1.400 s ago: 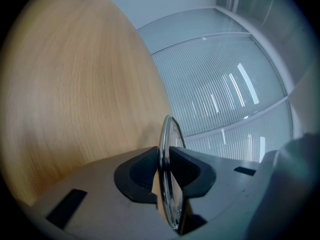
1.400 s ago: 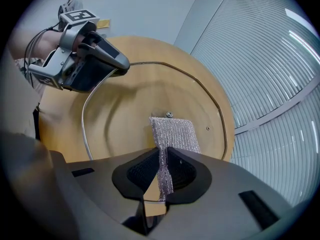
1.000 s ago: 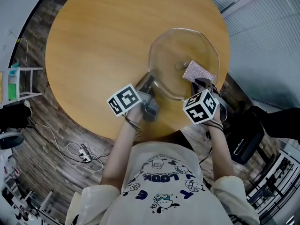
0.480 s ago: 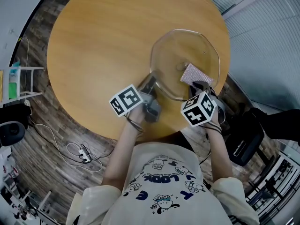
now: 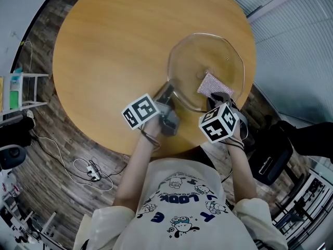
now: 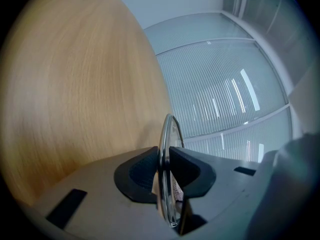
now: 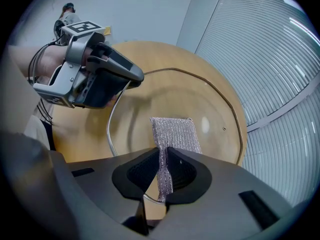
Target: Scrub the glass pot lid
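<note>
The left hand-held gripper (image 6: pixel 164 171) is clamped on the rim of the glass pot lid (image 6: pixel 169 134): in the left gripper view the metal-edged rim is seen pinched between the two dark pads, with no gap on either side. The right hand-held gripper (image 7: pixel 162 171) is closed on a silvery mesh scrub pad (image 7: pixel 172 131), which is gripped by its near end between the pads. The rest of the pad is laid flat against the glass of the lid.

In the head view the lid is held at its near-left edge by the left hand-held gripper. The pad is pressed on the near-right part of the glass, just beside the lid's middle. The two hand-held grippers are set near each other, one at each side of the lid's near edge, and a cube with square markers is carried on each.

The lid is placed over the near-right part of a round wooden table (image 5: pixel 114 51), close to its edge. Whether the far rim rests on the wood cannot be told. A white shirt with a cartoon print (image 5: pixel 177 202) is worn by the person. Dark wooden floor (image 5: pixel 47 139) is seen around the table, with a thin cable (image 5: pixel 78 165) lying on it at the left. Pale horizontal blinds (image 6: pixel 225 84) are shown beyond the table.
</note>
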`<state>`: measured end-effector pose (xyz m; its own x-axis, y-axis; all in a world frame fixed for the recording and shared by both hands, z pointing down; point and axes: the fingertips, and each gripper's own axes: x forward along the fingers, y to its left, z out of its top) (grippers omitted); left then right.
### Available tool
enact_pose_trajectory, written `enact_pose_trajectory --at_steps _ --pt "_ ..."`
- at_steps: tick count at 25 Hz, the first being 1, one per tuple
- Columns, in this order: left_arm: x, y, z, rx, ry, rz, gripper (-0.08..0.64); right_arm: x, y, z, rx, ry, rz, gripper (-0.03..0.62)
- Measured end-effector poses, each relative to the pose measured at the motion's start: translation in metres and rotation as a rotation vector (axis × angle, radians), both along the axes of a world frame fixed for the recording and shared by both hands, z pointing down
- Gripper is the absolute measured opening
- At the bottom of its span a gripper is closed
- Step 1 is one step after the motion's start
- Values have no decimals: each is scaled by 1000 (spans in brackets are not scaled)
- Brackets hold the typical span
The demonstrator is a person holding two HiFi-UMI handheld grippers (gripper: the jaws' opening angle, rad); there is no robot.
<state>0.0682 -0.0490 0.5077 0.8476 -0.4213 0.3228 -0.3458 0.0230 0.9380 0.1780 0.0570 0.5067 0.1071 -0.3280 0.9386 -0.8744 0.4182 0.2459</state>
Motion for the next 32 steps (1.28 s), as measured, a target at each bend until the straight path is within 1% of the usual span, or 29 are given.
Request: enact_pose_trajectory --at_steps 16,32 --pt "0 1 0 -8 11 -9 74 -27 -4 -2 -5 -88 -25 58" --pt "0 0 1 -16 23 -33 74 -52 -10 -4 -7 -134 -96 58"
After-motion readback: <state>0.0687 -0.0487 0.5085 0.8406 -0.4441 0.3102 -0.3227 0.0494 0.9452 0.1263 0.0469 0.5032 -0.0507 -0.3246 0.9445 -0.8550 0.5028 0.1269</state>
